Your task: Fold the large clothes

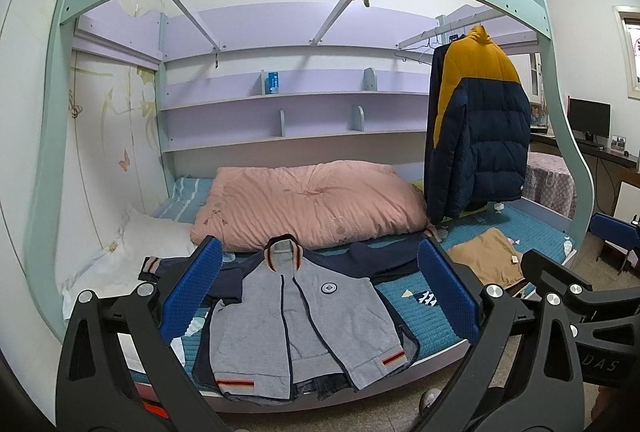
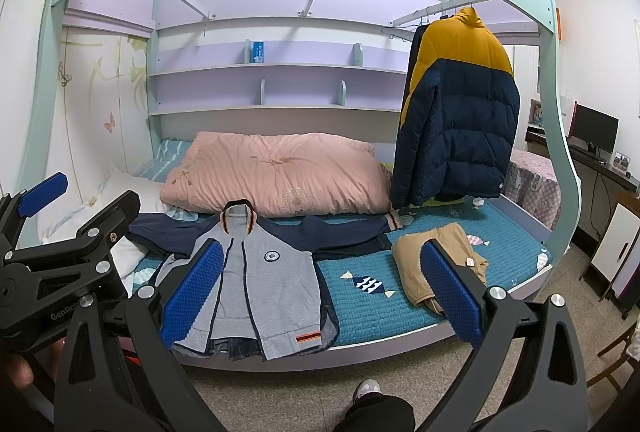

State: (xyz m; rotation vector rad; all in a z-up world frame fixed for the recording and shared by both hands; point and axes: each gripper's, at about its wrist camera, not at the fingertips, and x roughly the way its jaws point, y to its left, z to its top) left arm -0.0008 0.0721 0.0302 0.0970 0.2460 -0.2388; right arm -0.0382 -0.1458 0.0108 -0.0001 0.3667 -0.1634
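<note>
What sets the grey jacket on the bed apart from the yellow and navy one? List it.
The grey jacket lies flat on the bed, front up, sleeves spread; the puffer jacket hangs upright from a rail. The grey jacket looks thin, with striped trim and a round chest badge; the puffer jacket is thick and quilted, yellow over navy. Both have navy parts, and neither is folded.
</note>
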